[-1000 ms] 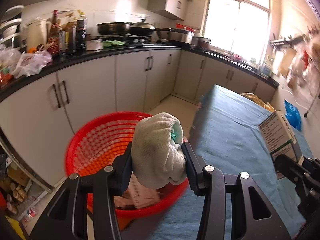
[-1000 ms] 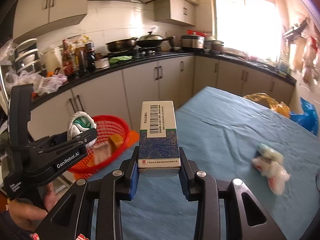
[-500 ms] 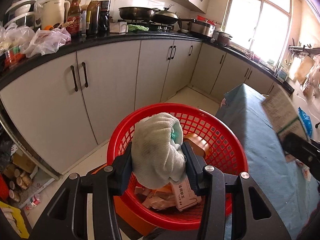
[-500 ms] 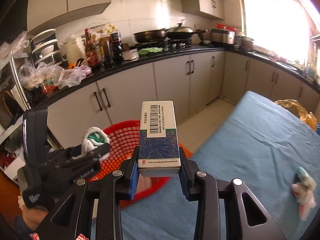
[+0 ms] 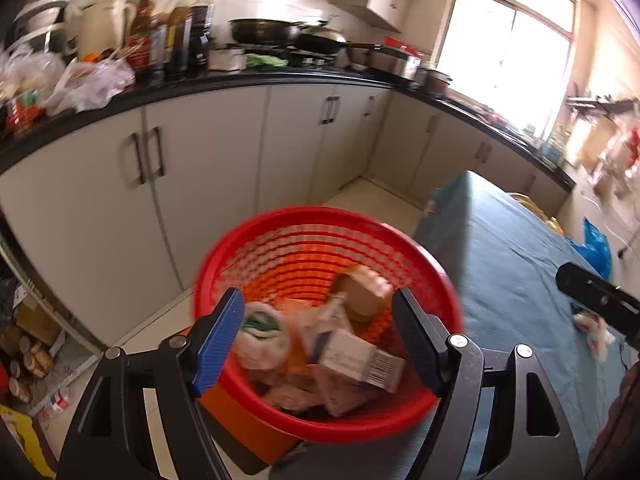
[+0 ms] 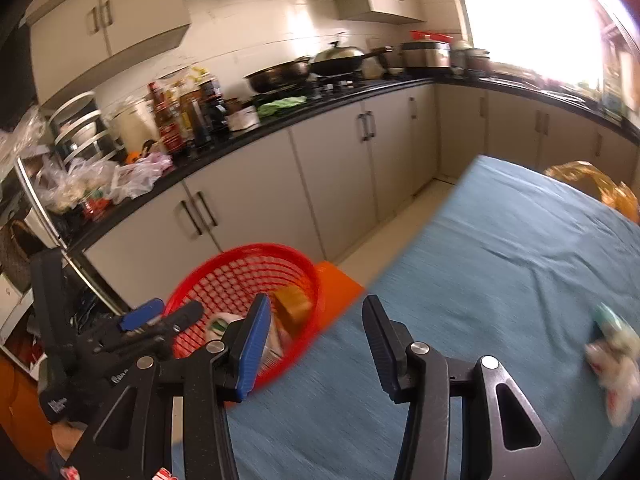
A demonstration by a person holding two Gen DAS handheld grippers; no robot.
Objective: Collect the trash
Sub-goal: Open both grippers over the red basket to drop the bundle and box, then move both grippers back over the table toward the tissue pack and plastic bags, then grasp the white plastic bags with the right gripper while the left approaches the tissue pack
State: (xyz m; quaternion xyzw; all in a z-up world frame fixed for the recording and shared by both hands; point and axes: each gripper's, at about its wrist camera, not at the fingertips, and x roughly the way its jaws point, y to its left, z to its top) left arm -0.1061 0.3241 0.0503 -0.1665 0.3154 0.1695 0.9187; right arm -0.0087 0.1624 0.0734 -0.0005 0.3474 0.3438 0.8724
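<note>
**Both claws released above the red basket**

While the left gripper (image 5: 318, 332) hangs over the red basket (image 5: 280, 224) in the lower middle of the left wrist view, its jaws are opening and nothing sits between the blue pads. Below them, inside the basket, lies the white cloth bundle (image 5: 260, 338) at lower left of the heap, with a green patch showing on it. Beside it, toward the lower right of the basket, rests the box with a barcode (image 5: 360, 360), tilted on other wrappers, and a brown block (image 5: 362, 294) lies higher up against the mesh wall.

In the right wrist view the right gripper (image 6: 314, 344) fills the lower middle of the frame; its jaws are opening too, and only the blue tablecloth (image 6: 500, 260) shows in the gap. The basket appears at lower left there, just off the table's edge, on an orange stand (image 6: 338, 282). The left gripper's black body stands at the far lower left, beside the basket rim.

At the right edge of the right wrist view, crumpled white trash (image 6: 614, 364) lies on the cloth, blurred. An orange-yellow plastic bag (image 6: 600, 184) sits at the table's far edge, upper right. Grey cabinets under a black counter (image 6: 280, 124) cross the background.
</note>
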